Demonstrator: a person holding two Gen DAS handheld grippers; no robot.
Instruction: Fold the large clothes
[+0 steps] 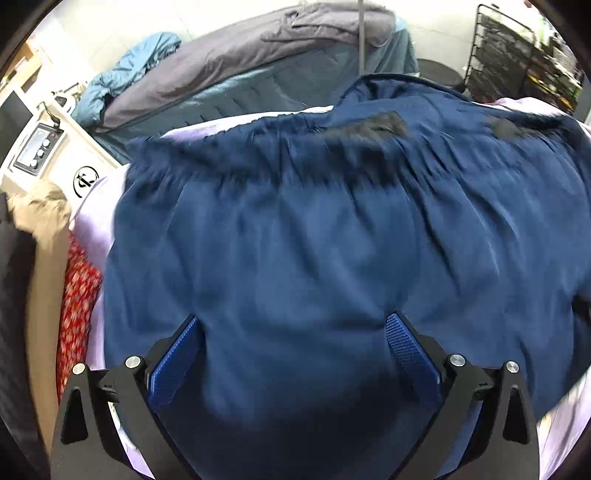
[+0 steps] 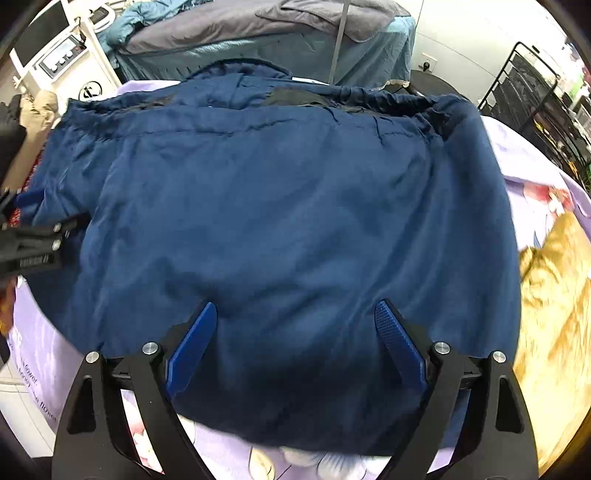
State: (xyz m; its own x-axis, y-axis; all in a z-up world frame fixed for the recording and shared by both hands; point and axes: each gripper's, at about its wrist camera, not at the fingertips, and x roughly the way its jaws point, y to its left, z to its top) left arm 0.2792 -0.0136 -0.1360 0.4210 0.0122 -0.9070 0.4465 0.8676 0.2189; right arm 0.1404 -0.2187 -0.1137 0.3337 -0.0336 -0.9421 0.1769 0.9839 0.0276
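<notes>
A large dark blue garment [image 1: 314, 240] lies spread on a lilac floral sheet [image 1: 92, 225], with its gathered elastic edge [image 1: 258, 155] on the far side. My left gripper [image 1: 293, 319] hovers open just above the garment's near part, with only cloth below the fingers. In the right wrist view the same garment [image 2: 280, 206] fills the middle. My right gripper [image 2: 295, 305] stands wide open above its near edge, nothing pinched between the blue pads. The left gripper [image 2: 33, 236] shows at the left edge of that view, over the garment's left side.
A bed with a grey blanket [image 2: 295, 22] and teal cover stands behind. A white machine with a control panel [image 1: 37, 151] is at the far left, a black wire rack [image 2: 535, 92] at the far right. Golden cloth [image 2: 554, 295] lies right, red patterned cloth [image 1: 77, 295] and a beige garment left.
</notes>
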